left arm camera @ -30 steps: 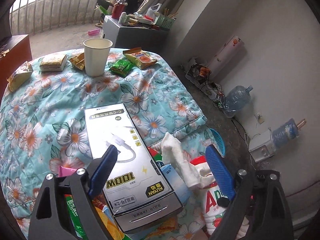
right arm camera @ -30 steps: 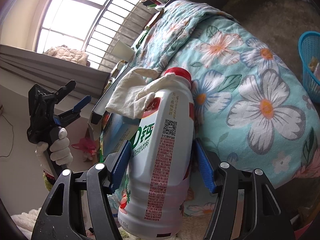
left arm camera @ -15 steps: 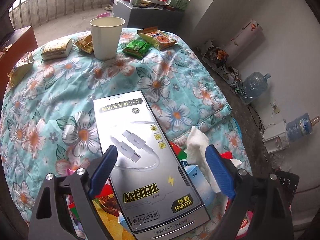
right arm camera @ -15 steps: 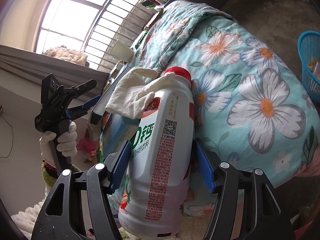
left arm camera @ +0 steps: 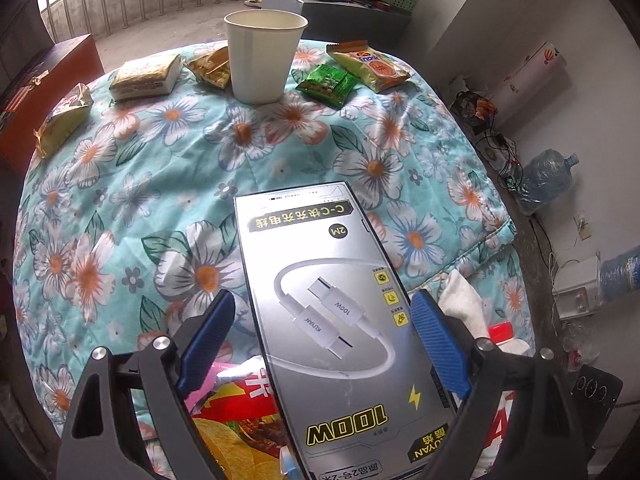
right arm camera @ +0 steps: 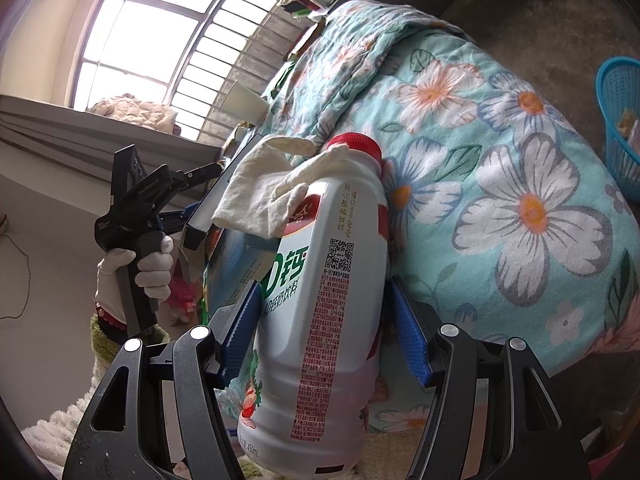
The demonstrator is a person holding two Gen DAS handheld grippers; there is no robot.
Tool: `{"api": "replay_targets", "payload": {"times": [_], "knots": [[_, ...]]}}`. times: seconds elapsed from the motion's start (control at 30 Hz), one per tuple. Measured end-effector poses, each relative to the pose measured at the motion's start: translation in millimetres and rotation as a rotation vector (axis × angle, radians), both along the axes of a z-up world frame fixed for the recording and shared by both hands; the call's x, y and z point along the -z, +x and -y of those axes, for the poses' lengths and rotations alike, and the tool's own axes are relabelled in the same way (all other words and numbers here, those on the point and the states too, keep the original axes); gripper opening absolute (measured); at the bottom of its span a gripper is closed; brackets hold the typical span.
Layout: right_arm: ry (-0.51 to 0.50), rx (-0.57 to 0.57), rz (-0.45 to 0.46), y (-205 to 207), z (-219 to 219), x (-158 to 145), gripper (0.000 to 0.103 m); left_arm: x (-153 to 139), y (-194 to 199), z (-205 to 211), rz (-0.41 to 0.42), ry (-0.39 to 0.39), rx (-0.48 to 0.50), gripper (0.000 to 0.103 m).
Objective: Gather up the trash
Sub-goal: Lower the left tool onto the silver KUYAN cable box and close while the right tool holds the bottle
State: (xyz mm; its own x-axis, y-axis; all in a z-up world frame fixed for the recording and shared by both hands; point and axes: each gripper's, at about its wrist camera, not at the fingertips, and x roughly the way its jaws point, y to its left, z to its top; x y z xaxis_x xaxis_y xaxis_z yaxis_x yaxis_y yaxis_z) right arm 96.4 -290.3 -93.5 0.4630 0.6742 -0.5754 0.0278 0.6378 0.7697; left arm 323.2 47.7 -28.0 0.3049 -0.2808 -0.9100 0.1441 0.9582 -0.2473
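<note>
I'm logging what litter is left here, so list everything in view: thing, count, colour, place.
cable box: 1, grey, near edge of quilt, between left jaws
paper cup: 1, white, far side of quilt
snack packets: 5, green, yellow, tan, around the cup
drink bottle: 1, white with red cap, between right jaws
glove: 1, cream, draped on bottle and box
basket: 1, blue, on floor
quilt: 1, teal floral
left gripper: open, astride the box
right gripper: shut on bottle
gloved hand: 1, white, holding left gripper
</note>
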Motion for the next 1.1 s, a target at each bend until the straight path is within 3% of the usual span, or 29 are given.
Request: {"api": "replay_targets", "payload": {"times": [0.27, 0.5, 1.1], "knots": [[0.003, 0.001, -0.002, -1, 1, 0, 0.060, -3, 6, 1, -0.029, 0.037, 0.006, 0.087], [0.013, 0.002, -0.004, -3, 3, 2, 0.060, 2, 8, 0, -0.128, -0.010, -0.003, 0.089], [0.029, -0.001, -0.007, -5, 5, 5, 0.060, 2, 8, 25, -0.113, 0.076, 0.032, 0.091]]}}
